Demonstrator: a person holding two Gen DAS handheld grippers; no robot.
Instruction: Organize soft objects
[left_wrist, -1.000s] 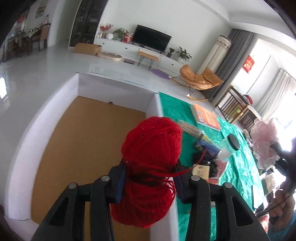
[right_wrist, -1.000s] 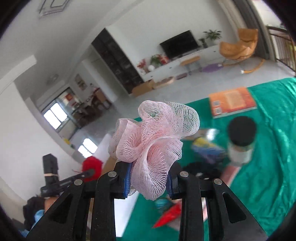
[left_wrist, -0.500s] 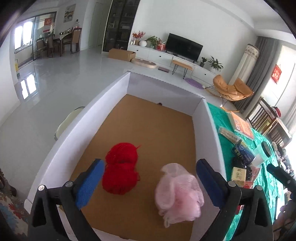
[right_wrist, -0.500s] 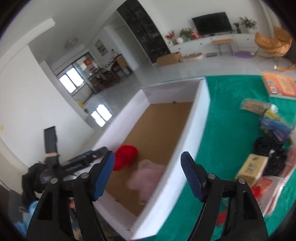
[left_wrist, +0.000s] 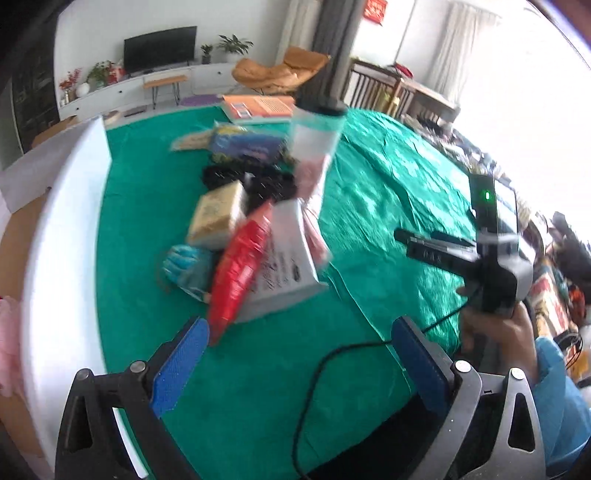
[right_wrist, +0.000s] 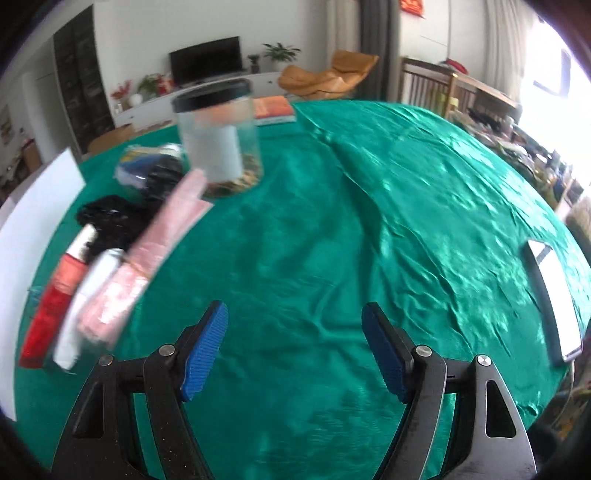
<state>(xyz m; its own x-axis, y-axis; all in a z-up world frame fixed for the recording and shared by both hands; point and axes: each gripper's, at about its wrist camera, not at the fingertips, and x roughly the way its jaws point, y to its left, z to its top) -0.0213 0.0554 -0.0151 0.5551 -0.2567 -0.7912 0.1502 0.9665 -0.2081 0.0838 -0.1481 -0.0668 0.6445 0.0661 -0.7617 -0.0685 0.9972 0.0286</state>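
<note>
Green cloth (right_wrist: 332, 229) covers the table, with a white-walled box (left_wrist: 62, 236) along its left edge; a pink mesh puff (left_wrist: 9, 343) shows just inside that box; a pile of packets (left_wrist: 255, 236) and a black-lidded jar (right_wrist: 218, 136) sit near the table's far left part; the left gripper (left_wrist: 299, 345) and right gripper (right_wrist: 295, 332) both hover spread wide, holding nothing; a phone (right_wrist: 554, 295) lies at the right edge.

Pink mesh puff (left_wrist: 6, 343): only sliver visible at left frame edge, inside white-walled box (left_wrist: 55, 258), on brown floor. Blurred; pose unclear.
</note>
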